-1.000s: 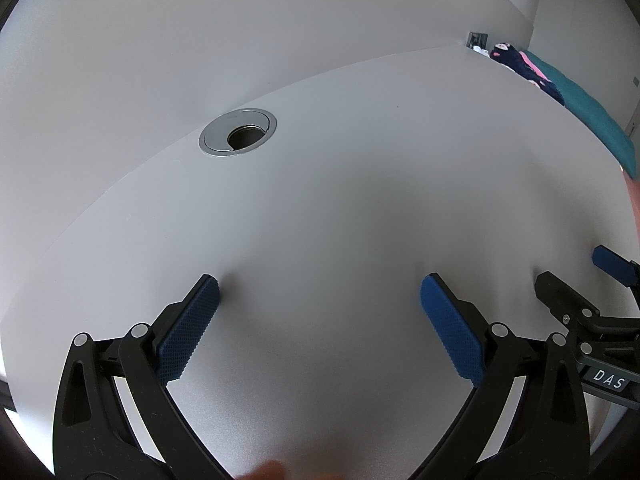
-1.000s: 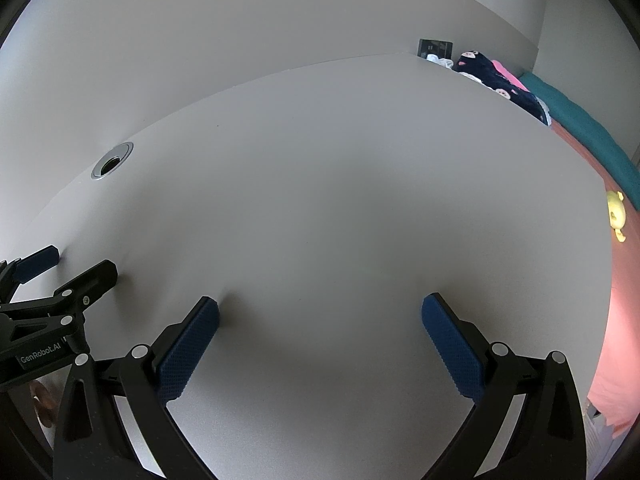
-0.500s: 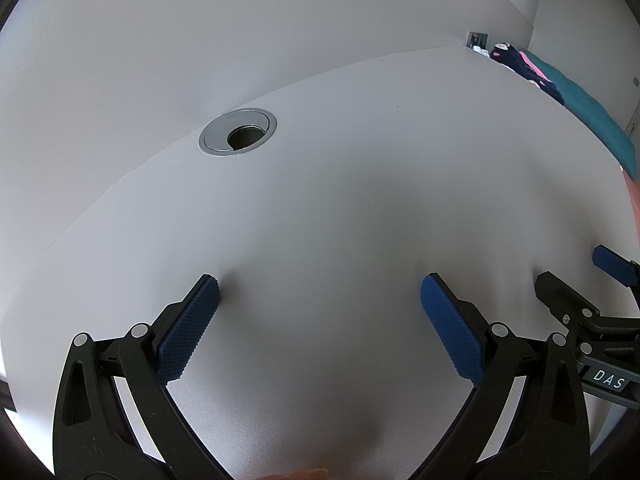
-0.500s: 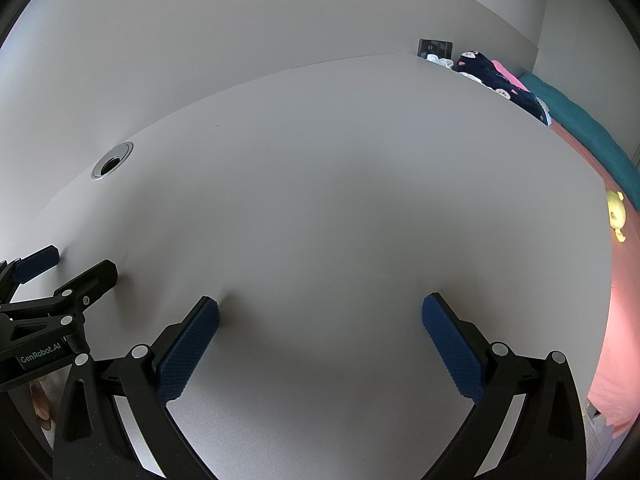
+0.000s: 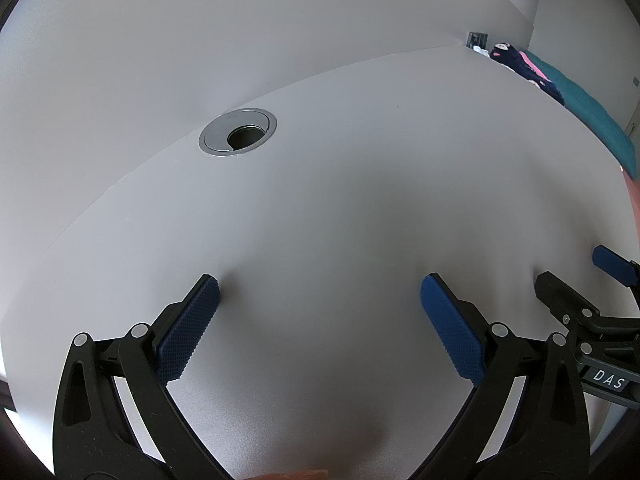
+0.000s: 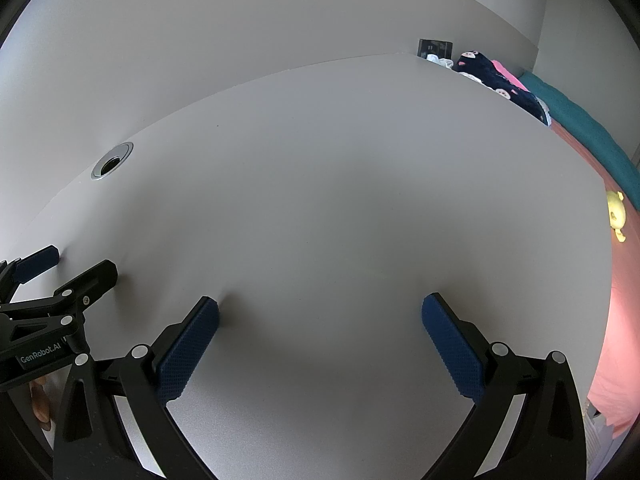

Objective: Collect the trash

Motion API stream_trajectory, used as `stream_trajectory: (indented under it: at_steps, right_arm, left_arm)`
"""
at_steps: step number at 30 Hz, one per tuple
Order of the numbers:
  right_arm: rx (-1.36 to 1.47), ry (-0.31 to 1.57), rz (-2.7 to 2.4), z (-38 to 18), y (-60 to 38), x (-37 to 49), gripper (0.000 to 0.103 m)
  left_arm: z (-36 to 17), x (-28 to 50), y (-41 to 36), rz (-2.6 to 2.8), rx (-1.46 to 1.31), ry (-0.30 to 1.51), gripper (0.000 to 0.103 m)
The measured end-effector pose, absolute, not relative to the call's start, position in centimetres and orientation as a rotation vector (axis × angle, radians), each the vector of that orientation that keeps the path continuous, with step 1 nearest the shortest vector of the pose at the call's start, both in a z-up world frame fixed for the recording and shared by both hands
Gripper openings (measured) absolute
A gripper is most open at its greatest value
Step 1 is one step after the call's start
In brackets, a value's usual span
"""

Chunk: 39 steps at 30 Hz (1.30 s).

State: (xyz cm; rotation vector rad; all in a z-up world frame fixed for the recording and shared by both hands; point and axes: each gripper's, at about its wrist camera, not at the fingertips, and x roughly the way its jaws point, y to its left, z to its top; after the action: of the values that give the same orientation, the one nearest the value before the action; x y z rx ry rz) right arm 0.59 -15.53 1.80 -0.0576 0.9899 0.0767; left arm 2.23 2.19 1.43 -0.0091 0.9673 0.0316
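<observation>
We find both grippers low over a pale grey desk [image 6: 340,200], tips at or just above its surface; contact cannot be confirmed. The desk is matte and meets a plain grey wall [image 5: 200,40] at its far edge. A chrome grommet [image 5: 238,131] with a dark hole sits near that edge, ahead of the left gripper [image 5: 319,322]. At the far right corner we note a dark socket plate [image 6: 435,47] on the wall with something white and crumpled below it; what it is cannot be told. Beside it lies a navy patterned cloth [image 6: 500,82], then a teal cover [image 6: 584,132] and a pink sheet [image 6: 616,320] along the desk's right side, with a small yellow toy [image 6: 616,212] on the pink.

Readable writing: "DAS" on the right gripper as seen from the left wrist view, and "GenRobot.AI" on the left gripper as seen from the right wrist view.

The left gripper's blue pads [image 5: 188,332] stand wide apart with nothing between them. The right gripper [image 6: 320,340] is likewise spread wide and holds nothing. The two sit side by side, close but apart.

We see no item on the desk that we can identify as trash; its location cannot be told from these views.

Against the frames of one second and half a second ago, we record no change: both grippers hold the same pose and spread.
</observation>
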Motion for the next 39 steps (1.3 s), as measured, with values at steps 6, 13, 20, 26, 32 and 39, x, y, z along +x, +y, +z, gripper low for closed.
stream_trajectory:
  at_steps: [6, 13, 20, 26, 32, 39]
  right_arm:
    - [-0.058, 0.990, 0.077, 1.79, -15.53, 0.60, 0.101]
    - [-0.057, 0.990, 0.077, 1.77, -15.53, 0.61, 0.101]
    - [-0.057, 0.989, 0.077, 1.77, -15.54, 0.58, 0.101]
    - [-0.057, 0.988, 0.077, 1.75, -15.55, 0.60, 0.101]
    - [-0.057, 0.988, 0.077, 1.74, -15.54, 0.64, 0.101]
    - [-0.057, 0.988, 0.077, 1.76, -15.54, 0.61, 0.101]
  left_arm:
    - [1.41, 2.23, 2.13, 0.032, -0.009, 0.967, 0.097]
    - [1.44, 2.09, 2.01, 0.033, -0.010, 0.967, 0.097]
    - [1.46, 2.04, 1.96, 0.033, -0.010, 0.967, 0.097]
    - [1.47, 1.96, 1.92, 0.034, -0.011, 0.967, 0.097]
    - [1.42, 1.94, 1.93, 0.034, -0.010, 0.967, 0.097]
    - [1.40, 1.93, 1.91, 0.034, -0.011, 0.967, 0.097]
